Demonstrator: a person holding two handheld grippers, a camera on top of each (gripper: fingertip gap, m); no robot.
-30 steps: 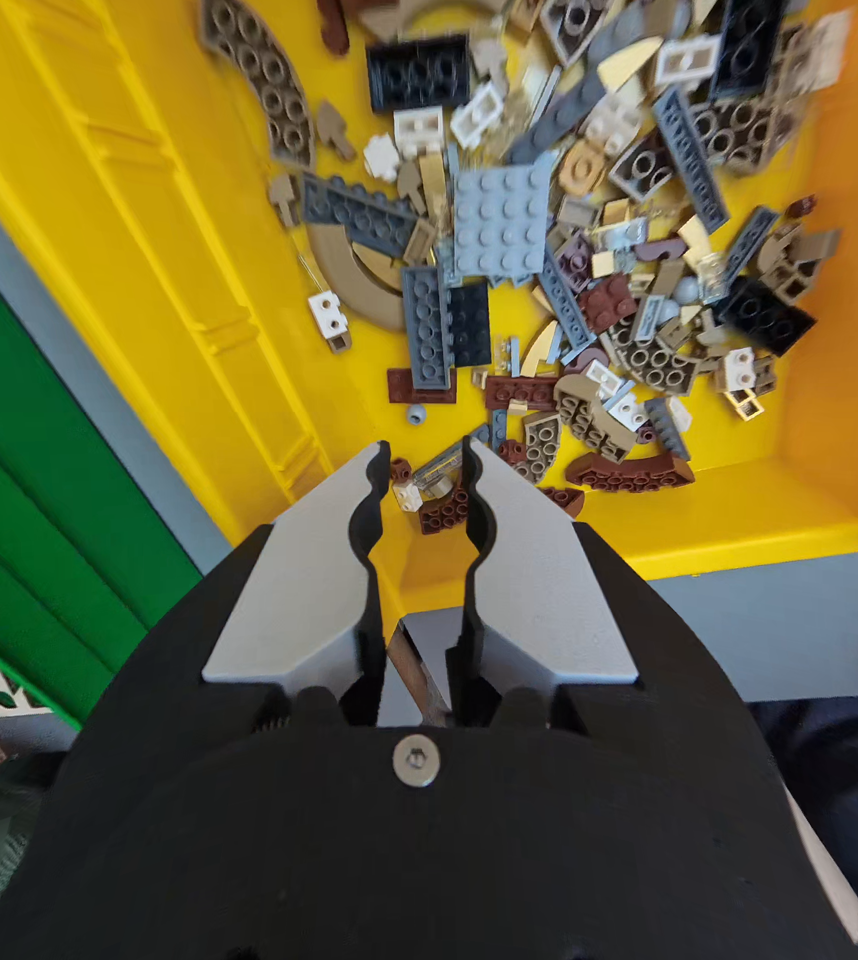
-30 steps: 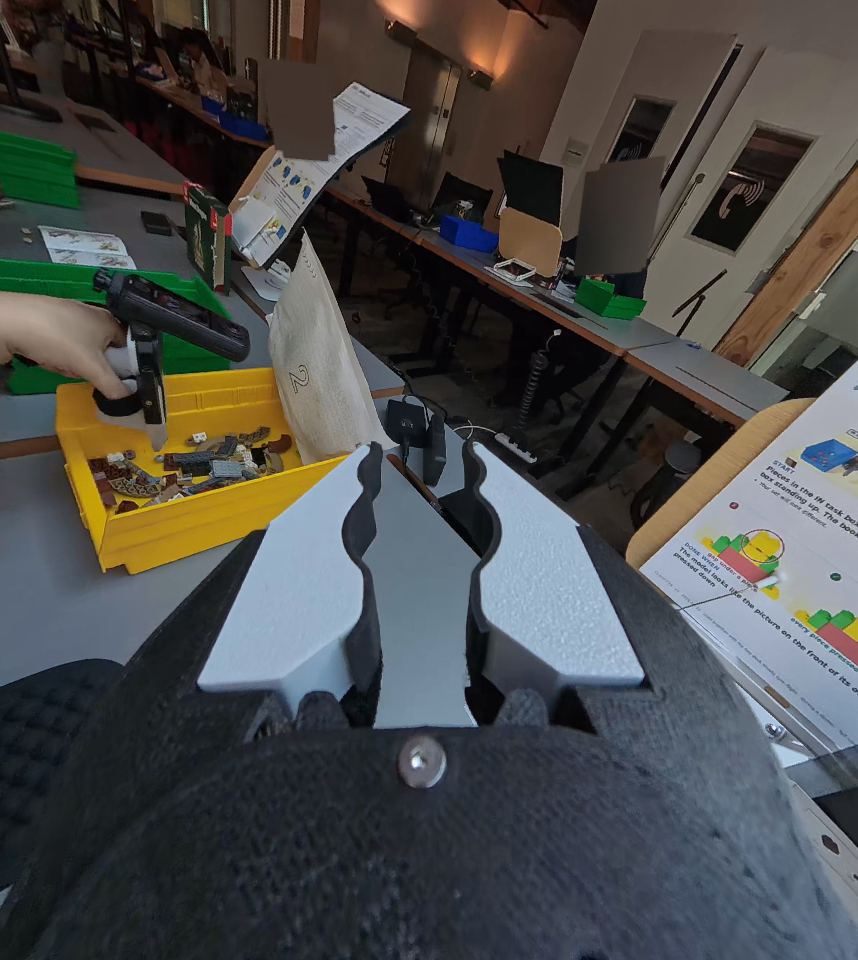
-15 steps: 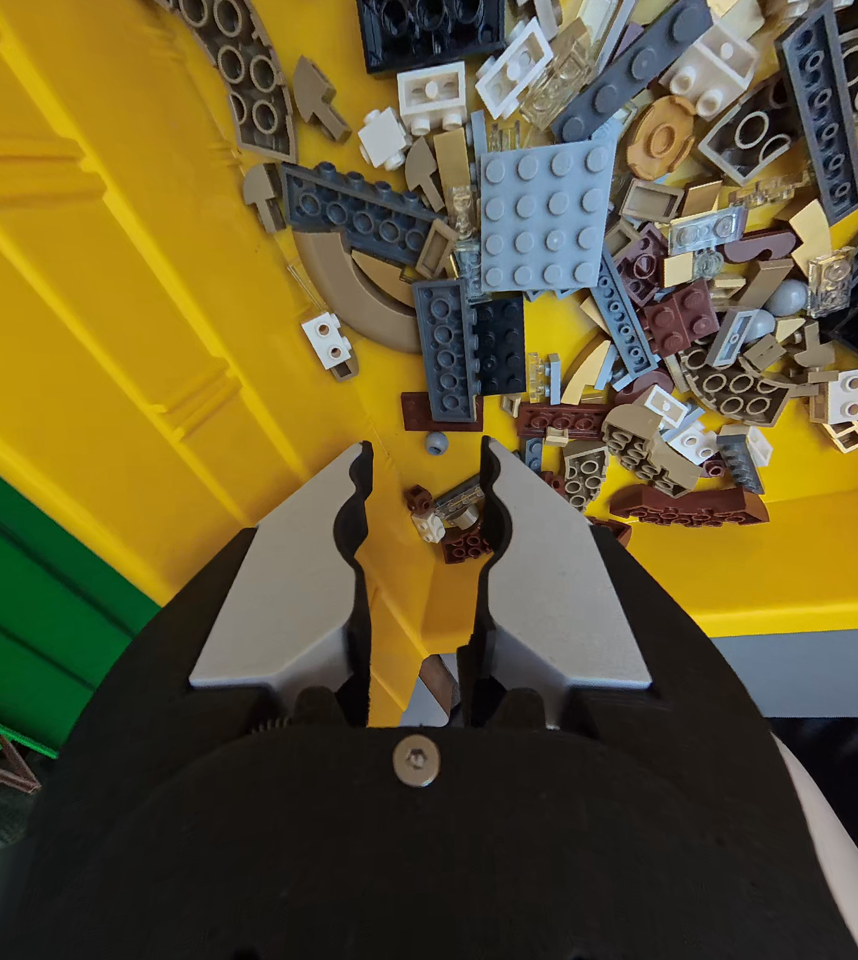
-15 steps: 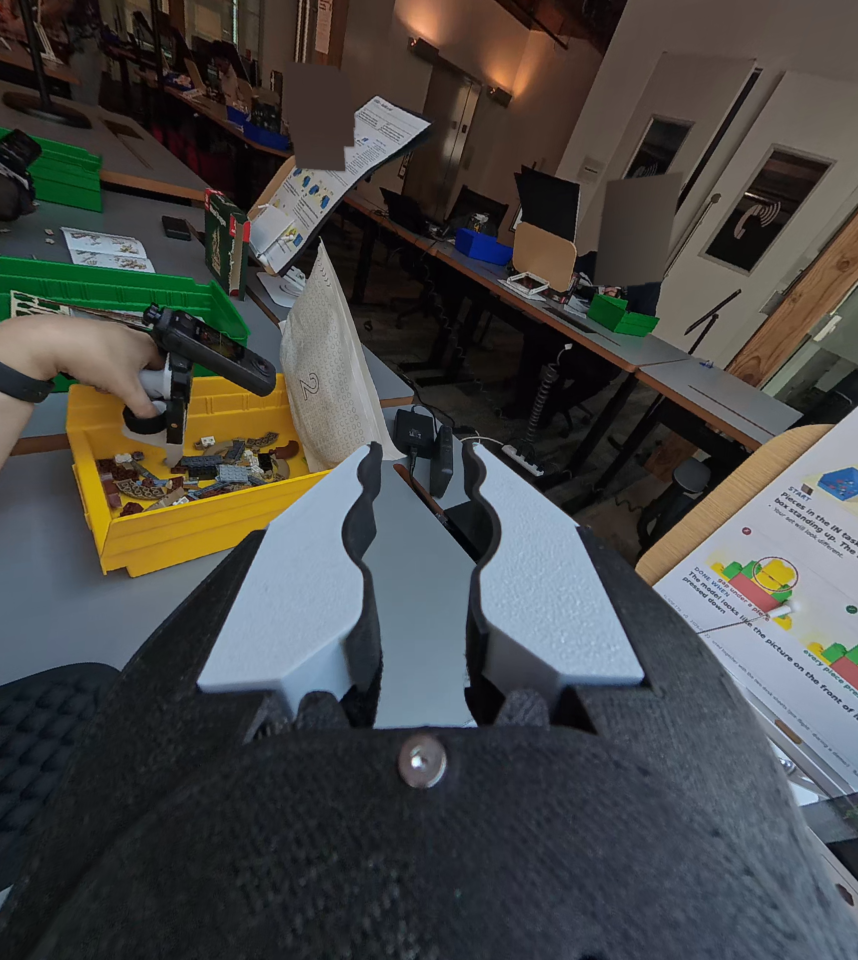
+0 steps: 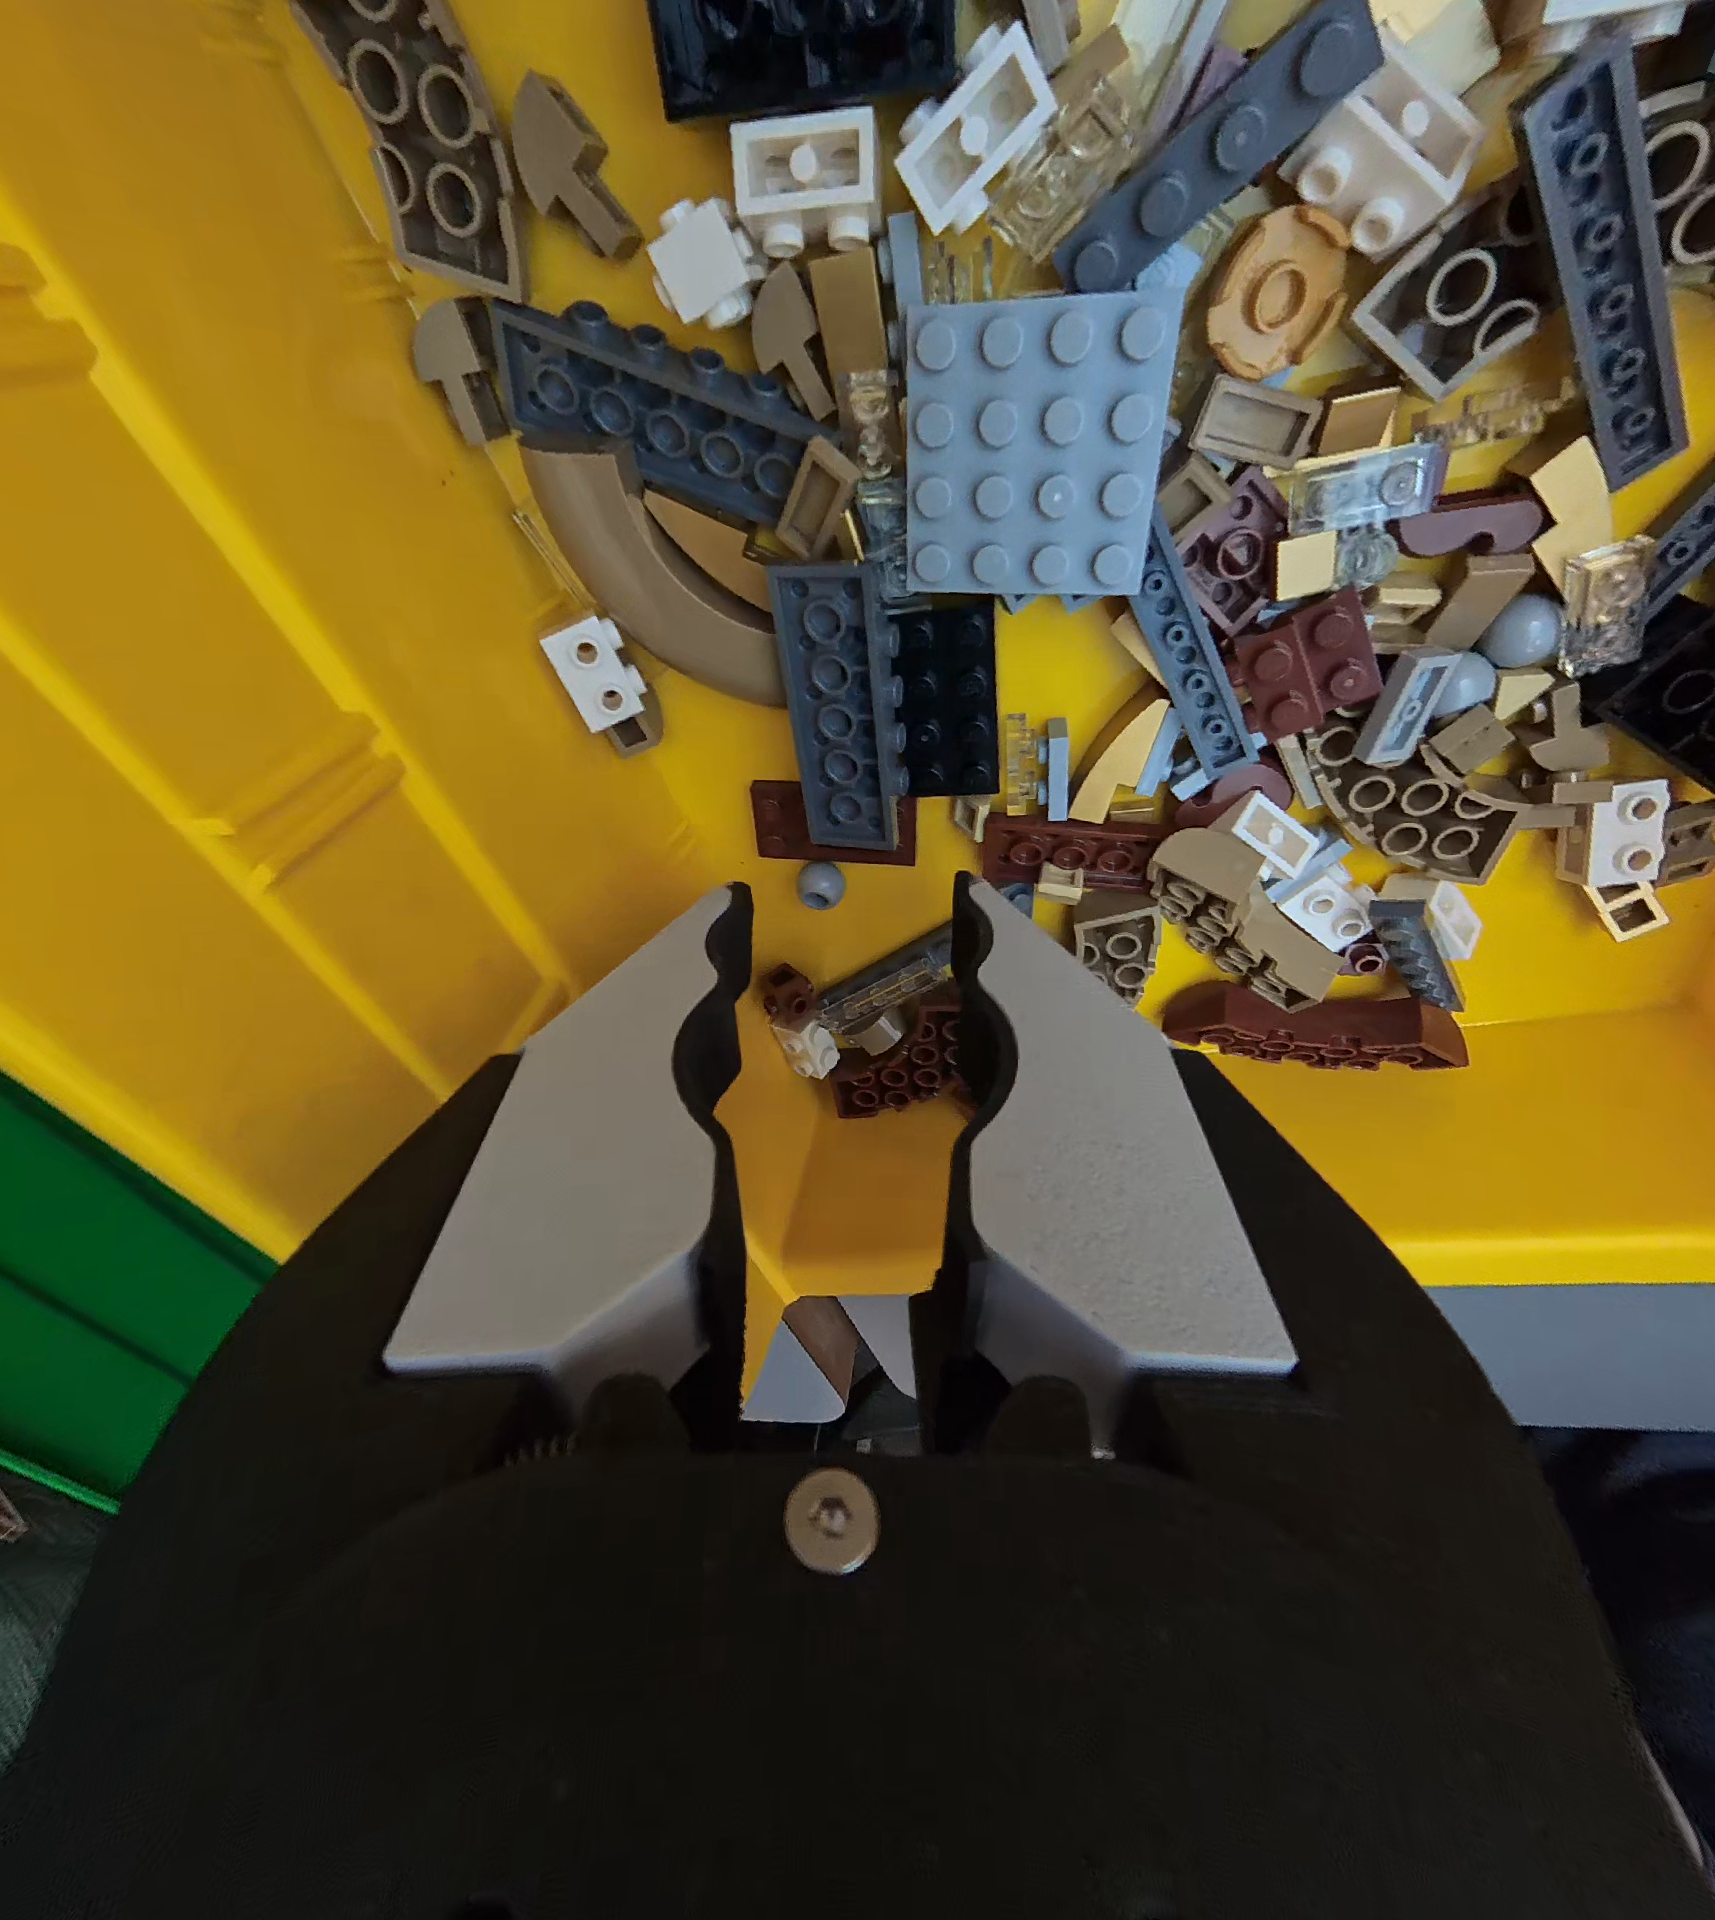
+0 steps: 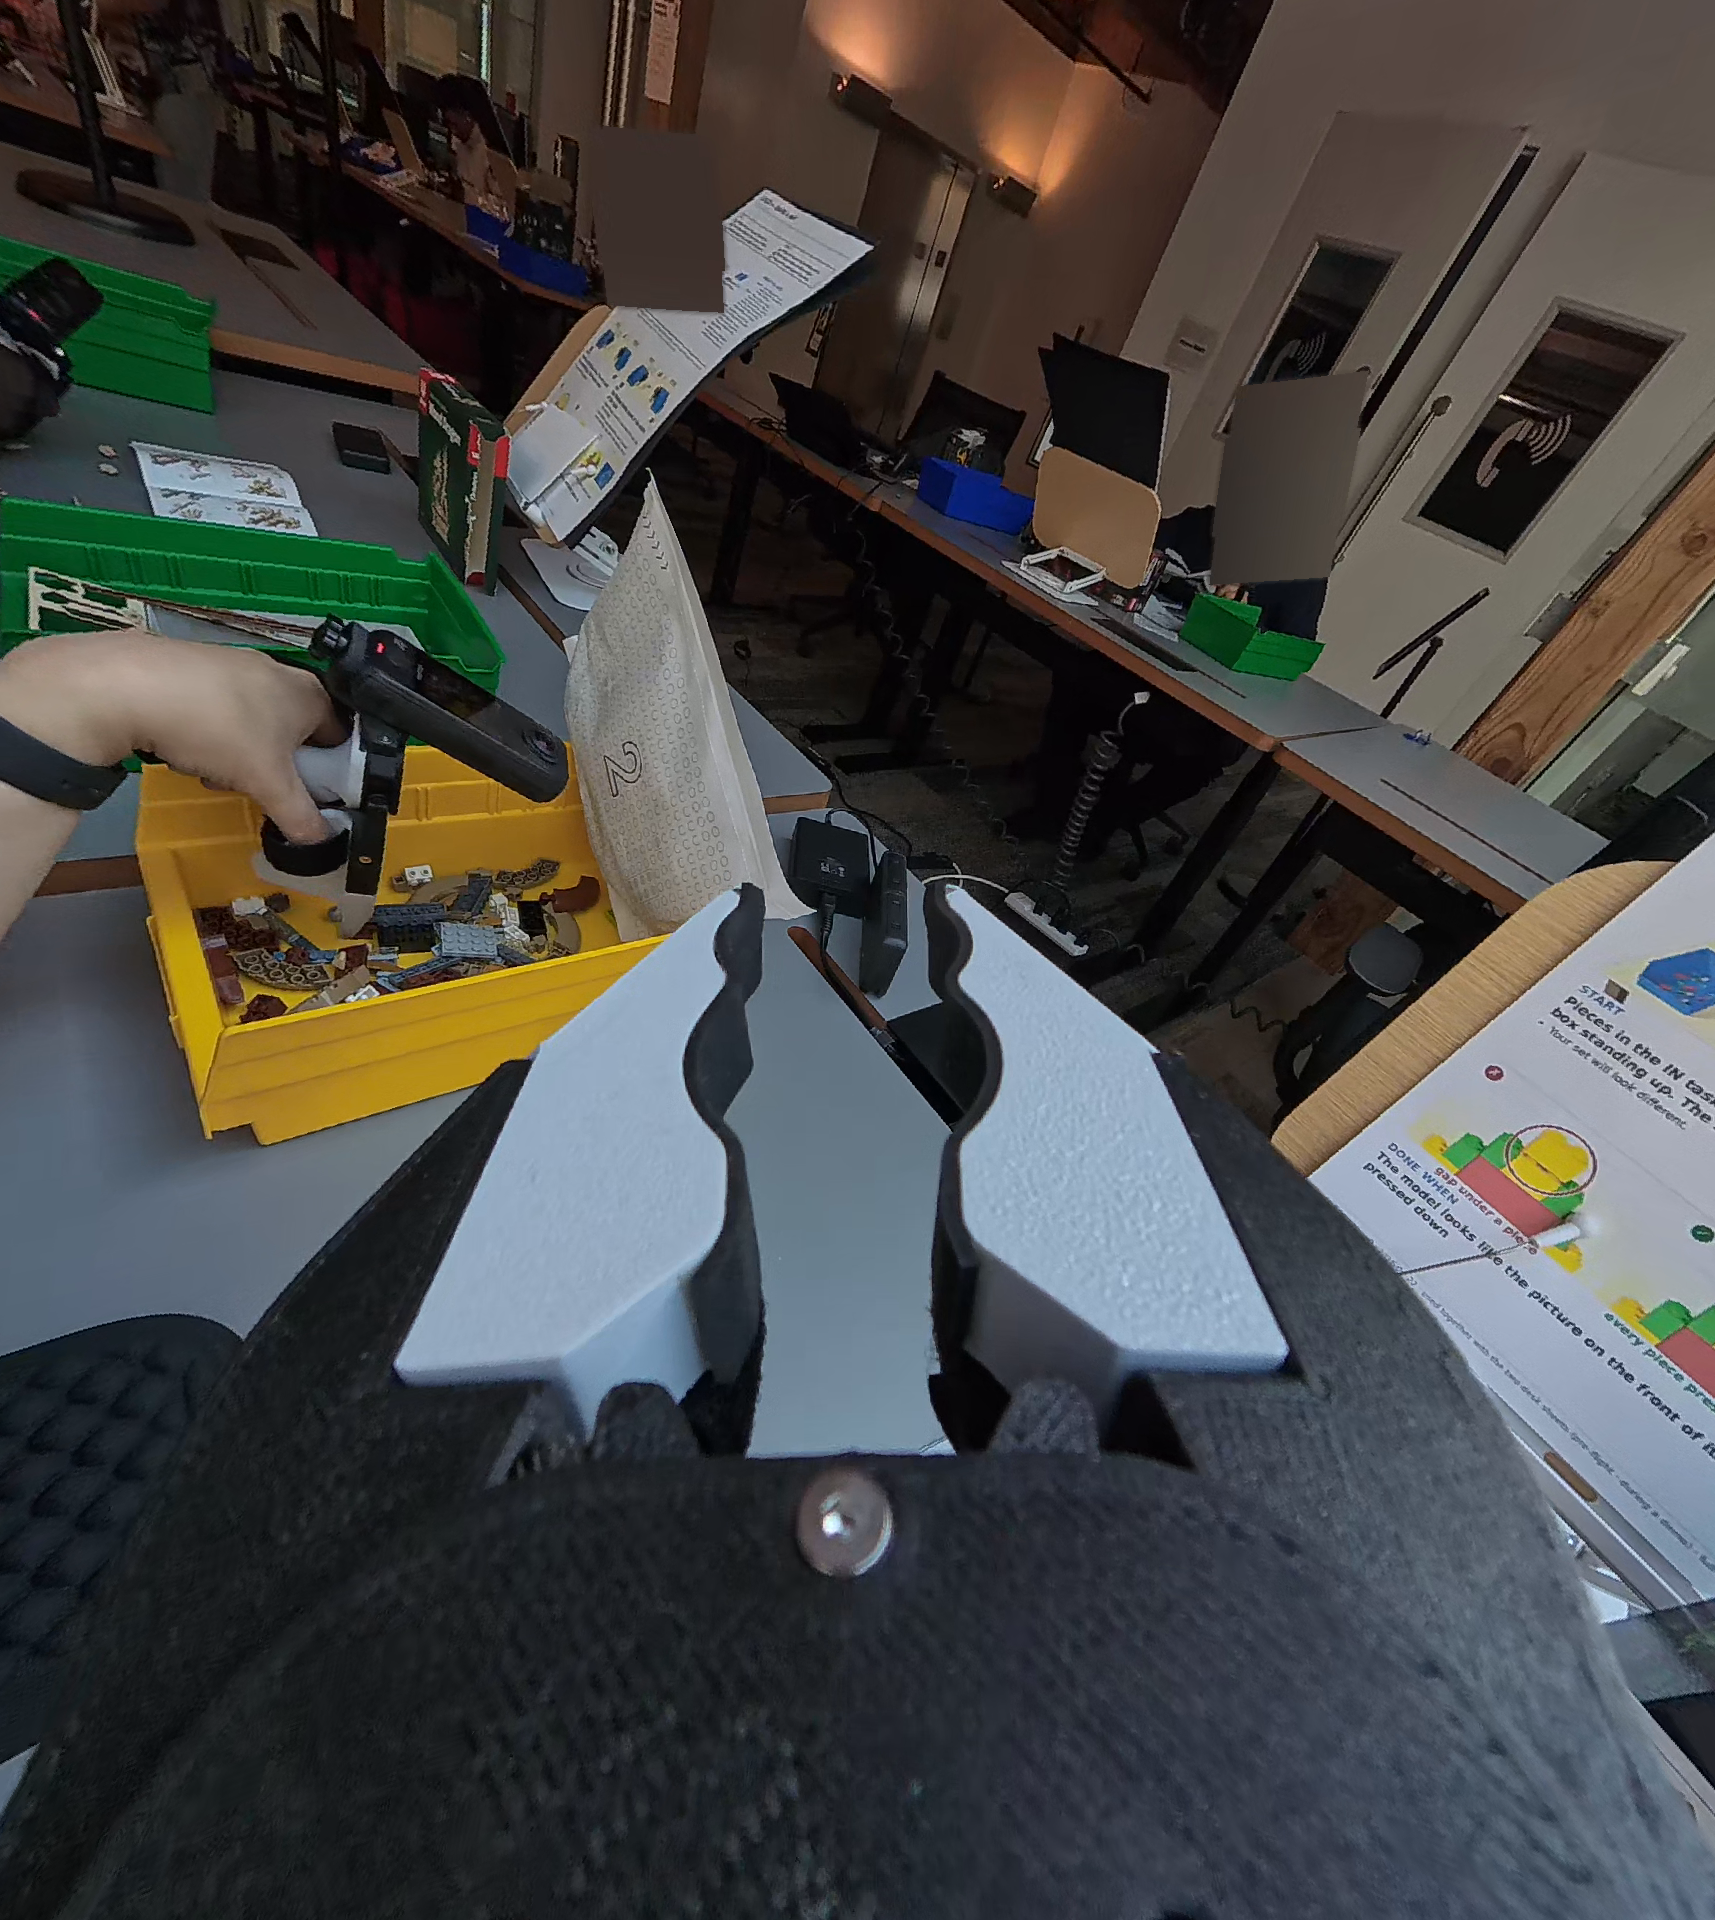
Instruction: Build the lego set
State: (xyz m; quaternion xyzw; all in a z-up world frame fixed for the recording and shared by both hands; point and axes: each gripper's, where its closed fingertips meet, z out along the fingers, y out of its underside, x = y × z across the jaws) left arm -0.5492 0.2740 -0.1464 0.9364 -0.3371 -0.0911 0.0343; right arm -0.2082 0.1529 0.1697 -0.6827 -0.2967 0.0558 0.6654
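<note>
A yellow bin [image 5: 209, 727] holds several loose Lego pieces in grey, black, brown, tan and white, among them a light grey square plate [image 5: 1035, 447]. My left gripper [image 5: 851, 902] is open and empty inside the bin. Its tips straddle a small cluster: a clear bar [image 5: 884, 987], a tiny white piece [image 5: 809, 1049] and a brown plate [image 5: 900, 1070]. In the right wrist view the bin [image 6: 396, 1049] sits on the grey table with the left gripper [image 6: 354, 904] dipped into it, held by a hand. My right gripper [image 6: 845, 902] is open and empty, well away above the table.
A green bin [image 6: 209, 582] stands behind the yellow one, a numbered paper bag [image 6: 666, 748] beside it. An instruction sheet [image 6: 1642, 1226] stands at the right. A black power adapter [image 6: 832, 852] lies on the table. A black chair seat [image 6: 11, 1475] shows low left.
My left gripper has moved lower and deeper into the yellow bin and opened wider around the small cluster. The right gripper's view has shifted slightly; its jaws are unchanged.
</note>
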